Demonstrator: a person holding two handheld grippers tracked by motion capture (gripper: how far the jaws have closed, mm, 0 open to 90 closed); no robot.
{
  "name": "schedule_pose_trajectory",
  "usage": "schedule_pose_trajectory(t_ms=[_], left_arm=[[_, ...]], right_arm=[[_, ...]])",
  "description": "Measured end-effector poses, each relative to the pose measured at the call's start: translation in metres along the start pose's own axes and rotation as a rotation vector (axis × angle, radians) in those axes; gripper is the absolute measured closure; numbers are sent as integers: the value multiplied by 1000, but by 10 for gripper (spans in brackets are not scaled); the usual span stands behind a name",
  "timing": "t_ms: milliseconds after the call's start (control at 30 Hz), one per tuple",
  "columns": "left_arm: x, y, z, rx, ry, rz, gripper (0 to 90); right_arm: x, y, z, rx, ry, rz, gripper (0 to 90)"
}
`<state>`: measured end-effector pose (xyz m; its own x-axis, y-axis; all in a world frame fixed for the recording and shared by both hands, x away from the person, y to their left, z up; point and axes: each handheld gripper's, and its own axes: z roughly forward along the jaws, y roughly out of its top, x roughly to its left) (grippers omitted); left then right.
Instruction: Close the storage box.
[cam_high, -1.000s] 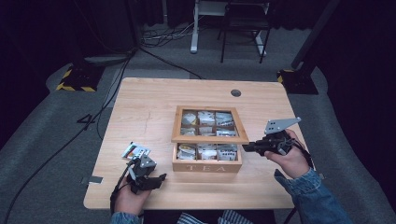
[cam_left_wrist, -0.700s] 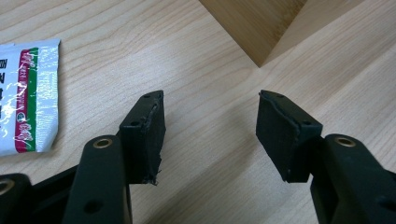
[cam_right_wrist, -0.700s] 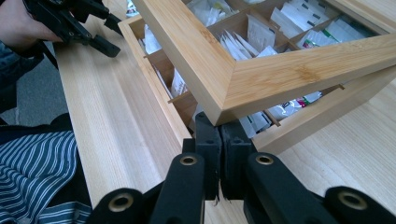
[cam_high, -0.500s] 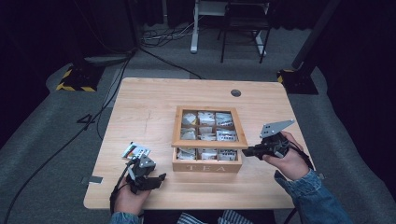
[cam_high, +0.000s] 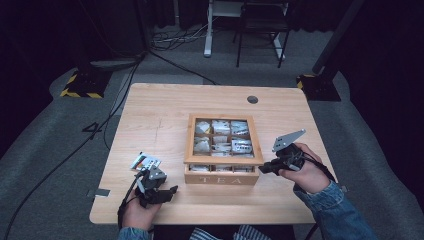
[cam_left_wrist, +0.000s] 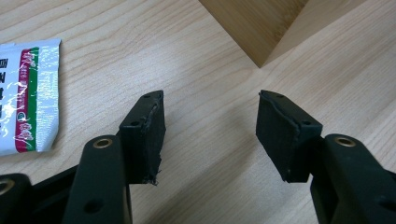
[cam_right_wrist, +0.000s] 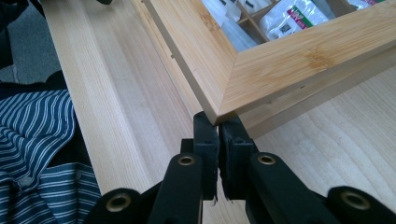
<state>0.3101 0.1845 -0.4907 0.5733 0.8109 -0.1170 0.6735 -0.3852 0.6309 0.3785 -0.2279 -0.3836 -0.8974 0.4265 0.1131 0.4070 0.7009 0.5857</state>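
A wooden tea box (cam_high: 222, 178) marked TEA stands mid-table, with several white tea packets under its window lid (cam_high: 224, 160). My right gripper (cam_high: 264, 169) is shut, and its tips touch the underside of the lid's front right corner (cam_right_wrist: 219, 109). That corner (cam_right_wrist: 261, 74) sits slightly above the box body. Near the front left edge my left gripper (cam_high: 167, 192) rests open with nothing between its jaws (cam_left_wrist: 210, 126). A loose white tea packet (cam_high: 146, 161) with a red and green stripe lies just beyond it, showing at the left of the left gripper view (cam_left_wrist: 28, 93).
A corner of the box (cam_left_wrist: 261, 28) shows ahead of the left jaws. The table has a round cable hole (cam_high: 252, 99) at the back right. A striped shirt (cam_right_wrist: 37, 140) hangs at the front edge. Chair and desk legs stand on the floor behind.
My right gripper has slid left and down towards the box until its tips sit at the lid's front right corner. The left gripper has not moved.
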Motion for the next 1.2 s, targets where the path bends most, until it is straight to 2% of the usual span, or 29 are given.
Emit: schedule_pose_trajectory(t_ms=[567,967,1200], left_arm=[[0,0,0,-1,-4,-1,429],[0,0,1,1,-1,7,428],[0,0,1,-3,-5,-1,428]], right_arm=[[-1,-2,14,112,23,8,845],[-3,-5,21,168,24,17,833],[-4,-6,23,171,32,21,800]])
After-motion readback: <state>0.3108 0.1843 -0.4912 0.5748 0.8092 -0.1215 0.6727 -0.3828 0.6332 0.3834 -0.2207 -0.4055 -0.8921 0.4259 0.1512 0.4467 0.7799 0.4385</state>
